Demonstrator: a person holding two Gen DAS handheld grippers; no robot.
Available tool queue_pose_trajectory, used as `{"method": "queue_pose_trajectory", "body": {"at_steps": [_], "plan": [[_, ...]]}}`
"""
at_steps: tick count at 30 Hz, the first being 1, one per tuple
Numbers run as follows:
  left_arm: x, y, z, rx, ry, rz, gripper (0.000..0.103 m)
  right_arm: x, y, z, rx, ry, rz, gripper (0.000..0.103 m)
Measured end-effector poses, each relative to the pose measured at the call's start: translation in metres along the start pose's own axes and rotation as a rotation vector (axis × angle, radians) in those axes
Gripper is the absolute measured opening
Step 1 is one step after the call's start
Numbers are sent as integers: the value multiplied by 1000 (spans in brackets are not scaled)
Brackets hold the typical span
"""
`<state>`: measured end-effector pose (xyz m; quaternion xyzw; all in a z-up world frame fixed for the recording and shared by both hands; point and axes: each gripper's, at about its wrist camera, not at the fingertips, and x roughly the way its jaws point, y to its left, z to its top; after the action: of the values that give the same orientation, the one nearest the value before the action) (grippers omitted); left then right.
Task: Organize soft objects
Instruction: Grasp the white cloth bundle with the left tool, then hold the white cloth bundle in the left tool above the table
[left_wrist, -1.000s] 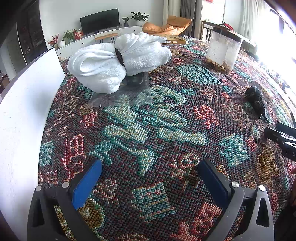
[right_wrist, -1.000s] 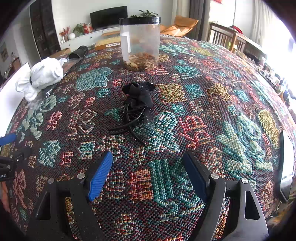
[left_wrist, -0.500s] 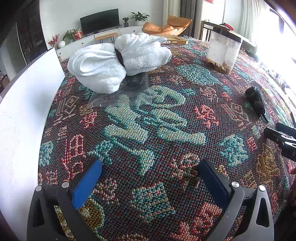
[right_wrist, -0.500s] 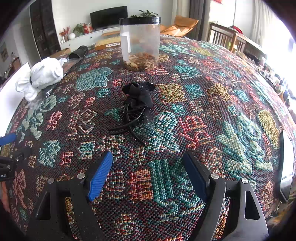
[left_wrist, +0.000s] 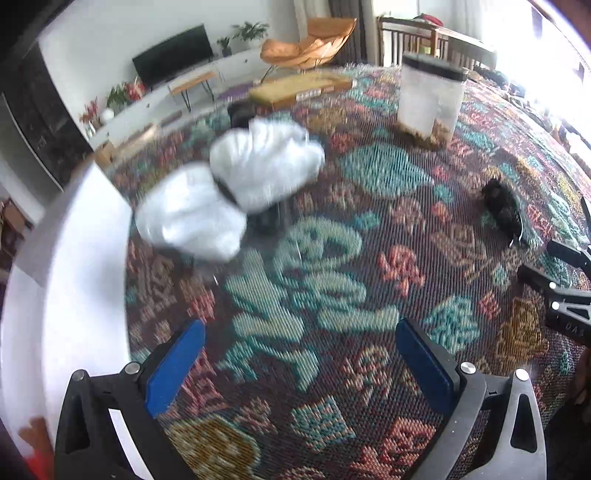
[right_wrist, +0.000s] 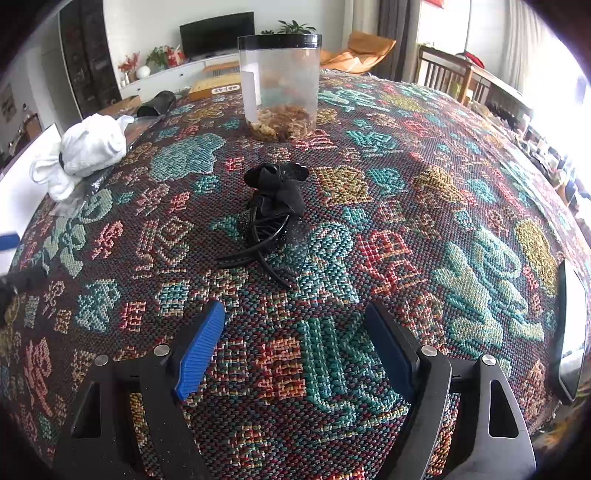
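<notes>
1. My left hand-held gripper stands wide – both blue pads apart, only the patterned cloth of the counter showing between them, nothing gripped.
2. My right hand-held gripper also stands wide and empty, above the same cloth.
3. The white towel bundle lies toward the far left of the counter, cinched at its middle by a dark band into two lobes. It rests on a clear plastic sheet, close to a white board at the left edge. The left view is blurred, so finer detail there cannot be read.
4. The black ribbon-and-band bundle lies near the counter's middle – directly ahead of my right hand-held gripper and apart from its pads. Thin black loops trail toward the camera.
5. A clear jar with a black lid stands upright beyond the black bundle, brownish contents at its bottom.
6. A phone lies at the right edge.
</notes>
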<state>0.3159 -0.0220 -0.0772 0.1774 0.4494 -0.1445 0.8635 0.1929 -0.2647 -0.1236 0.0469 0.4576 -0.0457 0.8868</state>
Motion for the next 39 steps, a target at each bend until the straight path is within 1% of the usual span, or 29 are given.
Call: {"method": "queue_pose_trajectory", "body": {"at_steps": [1,2,4,5,7,8,10,12,13,14,15,16,17,18,19,21,22,25,26,27,28,29,30,31,34,37,39], "plan": [[-4,1,15,47,-29,25,103,0,0,0,0,0,0,81],[-2,3,29,93,-34,52,103,0,0,0,-1,0,0,81],[15,6,57,209,18,113,103,0,0,0,-1,0,0,81],[27,9,67,265,46,126,103,0,0,0,-1,0,1,81],[48,11,79,356,82,142,103,0,0,0,-1,-1,0,82],[57,12,84,384,90,147,103,0,0,0,-1,-1,0,82],[70,15,92,391,95,129,103,0,0,0,0,-1,0,82],[83,17,98,355,117,72,101,0,0,0,-1,-1,0,82],[90,20,99,323,144,29,94,0,0,0,-1,-2,-1,83],[95,24,98,275,174,17,66,1,-1,1,0,-2,-1,83],[96,30,97,213,177,55,58,1,-1,1,1,-2,-1,83],[91,39,98,142,170,19,57,2,-2,2,2,-3,-1,84],[83,50,98,41,168,-67,54,2,-2,2,3,-3,-2,84],[75,58,95,-41,170,-139,54,3,-2,3,3,-3,-3,84],[63,66,89,-136,174,-220,54,3,-2,3,4,-4,-4,84],[37,68,66,-238,191,-327,54,4,-3,4,5,-4,-5,84],[26,64,53,-252,199,-346,54,4,-2,4,3,-4,-4,84],[-2,41,10,-233,229,-356,55,4,-2,4,3,-4,-4,84],[-5,35,-5,-242,239,-360,60,4,-2,4,3,-4,-4,84],[-9,30,-17,-254,247,-366,69,4,-2,4,2,-4,-4,84],[-7,25,-26,-257,248,-368,75,4,-3,4,3,-4,-5,84],[-4,22,-33,-250,240,-361,87,5,-3,5,3,-4,-6,84],[0,17,-39,-232,229,-342,90,5,-4,5,3,-3,-6,84],[5,13,-42,-211,222,-324,90,5,-3,4,4,-4,-7,84],[23,0,-42,-165,229,-306,90,5,-3,4,6,-4,-8,84],[32,-11,-40,-101,213,-250,90,5,-3,4,6,-4,-8,84],[35,-17,-41,-57,202,-216,94,5,-5,4,6,-5,-8,84]]}}
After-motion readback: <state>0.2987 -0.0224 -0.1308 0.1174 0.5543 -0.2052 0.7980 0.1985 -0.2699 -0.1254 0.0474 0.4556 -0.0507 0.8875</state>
